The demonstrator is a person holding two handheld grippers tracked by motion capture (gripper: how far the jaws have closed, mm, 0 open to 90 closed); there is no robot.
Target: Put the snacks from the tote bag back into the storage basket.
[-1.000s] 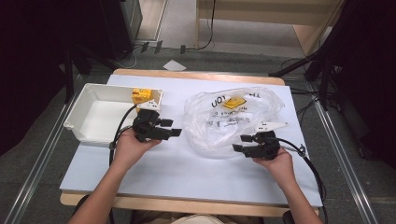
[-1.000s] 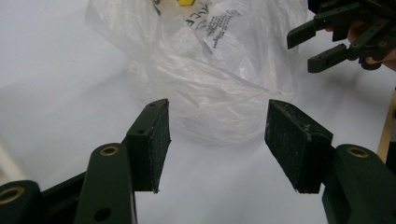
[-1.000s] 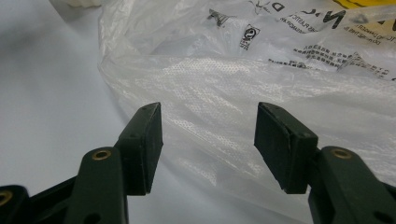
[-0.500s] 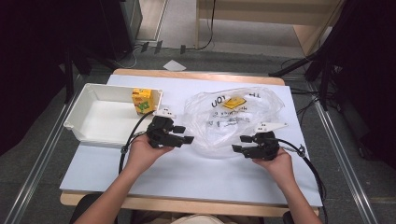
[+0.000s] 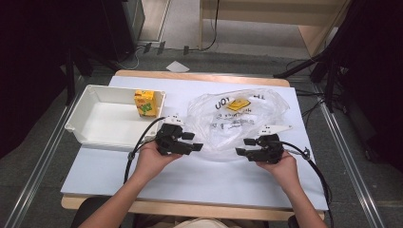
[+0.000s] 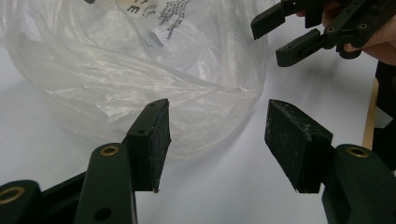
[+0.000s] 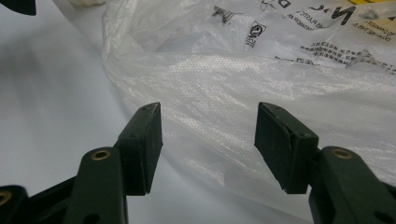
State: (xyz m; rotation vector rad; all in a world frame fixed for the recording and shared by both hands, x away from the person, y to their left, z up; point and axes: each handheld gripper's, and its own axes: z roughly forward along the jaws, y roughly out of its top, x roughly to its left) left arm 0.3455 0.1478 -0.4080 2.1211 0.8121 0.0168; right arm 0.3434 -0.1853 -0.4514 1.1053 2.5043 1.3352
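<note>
A crumpled clear plastic bag point(image 5: 237, 118) with black print lies in the middle of the white table; a yellow item point(image 5: 237, 105) shows through its far side. My left gripper point(image 5: 196, 147) is at the bag's near left edge, jaws open and empty, with the bag point(image 6: 140, 60) just ahead of them. My right gripper point(image 5: 241, 147) is at the bag's near right edge, also open, and the bag point(image 7: 280, 79) lies in front of its jaws without being pinched. From the left gripper view the right gripper point(image 6: 280, 37) appears at the top right, open.
A white tray point(image 5: 90, 102) stands at the left of the table with a yellow and green juice carton point(image 5: 145, 103) upright in its far right corner. Cables trail from both grippers toward the near edge. Bare table point(image 5: 209, 175) lies between the hands.
My left gripper has moved right and toward the near side, from beside the tray to the bag's left edge. The right gripper has stayed where it was.
</note>
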